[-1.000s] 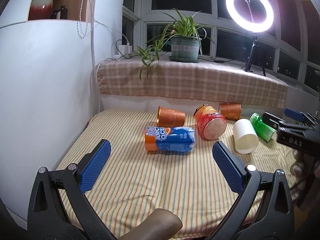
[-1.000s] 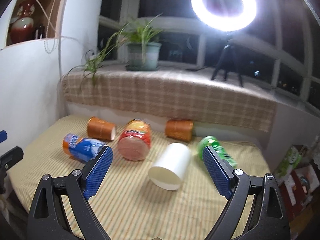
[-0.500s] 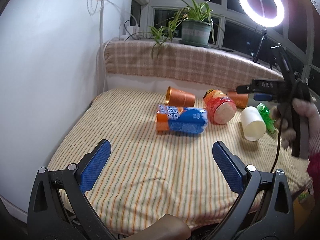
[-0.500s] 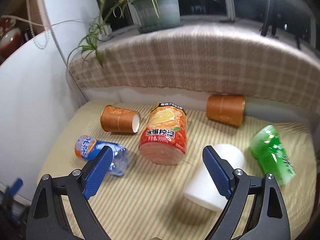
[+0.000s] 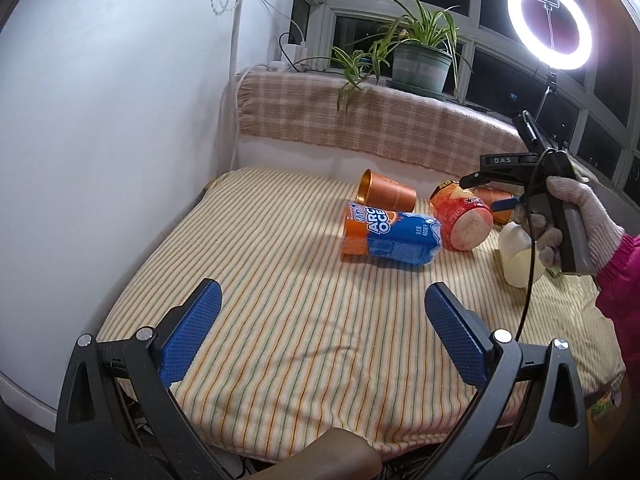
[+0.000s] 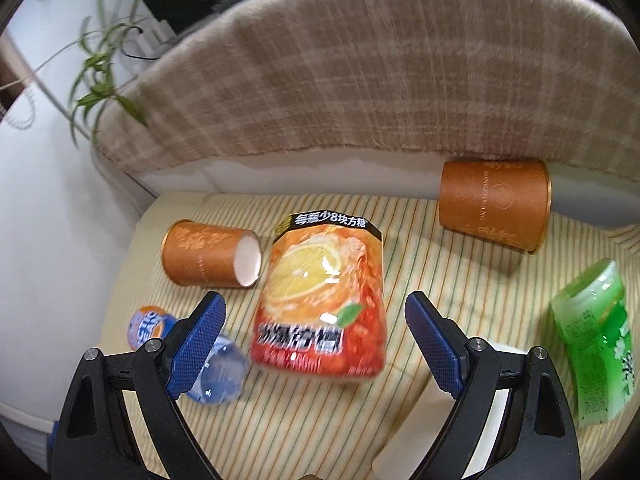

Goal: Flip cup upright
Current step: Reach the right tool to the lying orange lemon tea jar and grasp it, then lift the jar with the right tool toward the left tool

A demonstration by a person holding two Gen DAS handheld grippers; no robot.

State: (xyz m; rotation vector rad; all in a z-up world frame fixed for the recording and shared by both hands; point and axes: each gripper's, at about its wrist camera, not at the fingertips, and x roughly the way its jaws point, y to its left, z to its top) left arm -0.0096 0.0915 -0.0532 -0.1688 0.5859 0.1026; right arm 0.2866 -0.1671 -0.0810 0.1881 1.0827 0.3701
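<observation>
Several cups lie on their sides on the striped cloth [image 5: 280, 320]. An orange paper cup [image 6: 212, 258] lies at the back left, also in the left wrist view [image 5: 386, 196]. A second orange cup [image 6: 494, 204] lies at the back right. A white cup [image 5: 518, 256] lies at the right, partly hidden under my right gripper [image 6: 316, 340]. That gripper is open, its jaws to either side of a red-orange bottle [image 6: 322, 304] and above it. My left gripper [image 5: 320, 320] is open and empty over the near cloth.
A blue and orange bottle [image 5: 390, 236] lies mid-table, a green bottle [image 6: 596, 344] at the right. A plaid-covered ledge [image 5: 380, 128] with a potted plant [image 5: 420, 64] runs behind. A white wall [image 5: 100, 120] stands at the left, a ring light [image 5: 550, 34] at the back right.
My right gripper has moved forward and tilted down over the red-orange bottle, which now looks larger. My left gripper has risen and drawn back a little.
</observation>
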